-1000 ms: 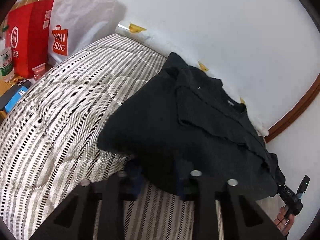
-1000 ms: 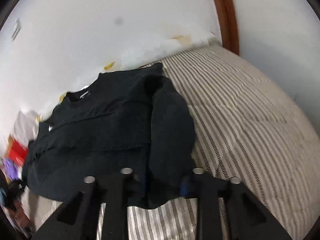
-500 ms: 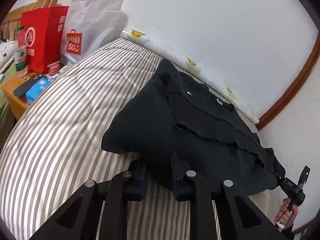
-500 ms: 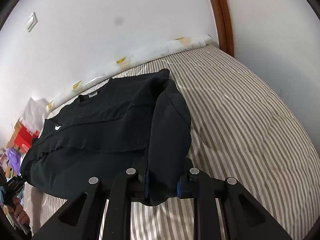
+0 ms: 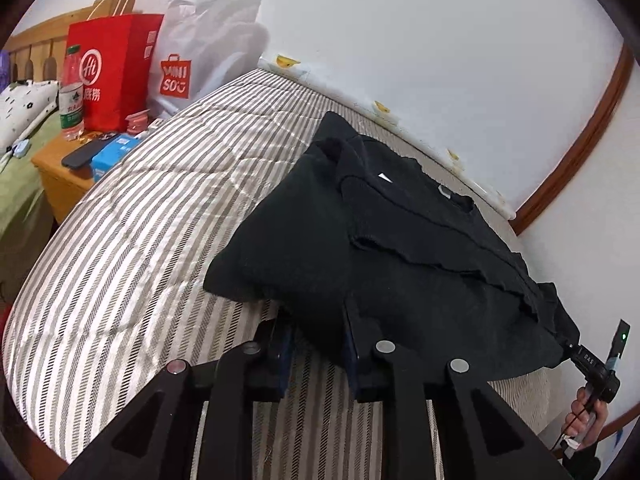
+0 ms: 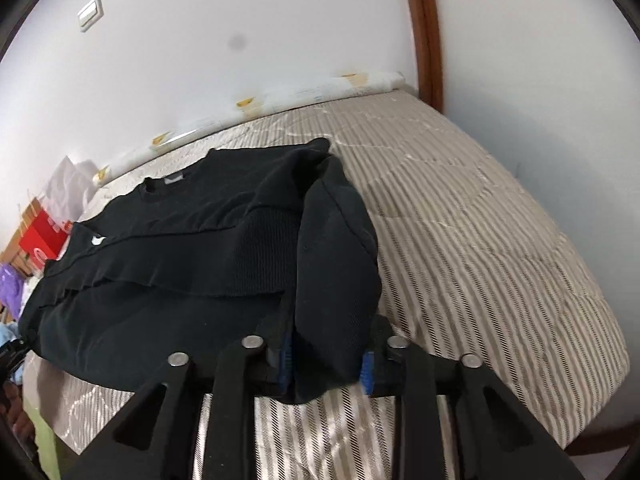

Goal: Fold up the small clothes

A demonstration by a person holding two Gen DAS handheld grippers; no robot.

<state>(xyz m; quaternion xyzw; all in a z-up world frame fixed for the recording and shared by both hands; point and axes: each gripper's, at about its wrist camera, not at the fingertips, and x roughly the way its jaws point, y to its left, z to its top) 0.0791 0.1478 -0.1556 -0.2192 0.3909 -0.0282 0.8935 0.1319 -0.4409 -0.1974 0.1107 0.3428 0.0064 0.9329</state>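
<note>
a black sweater (image 5: 384,248) is lying partly folded on a striped mattress (image 5: 152,216), with its near edge lifted off the cover by both grippers. a small white logo mark (image 5: 385,176) is showing on its chest and a grey neck label (image 5: 444,191) is sitting inside the collar; the writing on that label is too small to read.

the left gripper (image 5: 318,344) is reaching in from below, its fingers narrowed and pinching the near hem of the sweater between blue pads. the right gripper (image 6: 326,360) is doing the same at the other corner, its fingers closing on a thick fold of the black fabric (image 6: 332,280), which is hanging down between them. in the left wrist view, the far gripper's handle is marked with letters that seem to be "das", though they are tiny.

at the head of the bed a red paper bag (image 5: 114,76) is standing with a white "hi" circle and chinese characters, and beside it a white bag (image 5: 200,60) is showing a red "miniso" logo. a water bottle with a green label (image 5: 72,96) is standing on a wooden nightstand (image 5: 60,168), near a dark phone (image 5: 82,155) and a blue packet (image 5: 114,152). a white wall switch (image 6: 90,13) is sitting on the wall.
</note>
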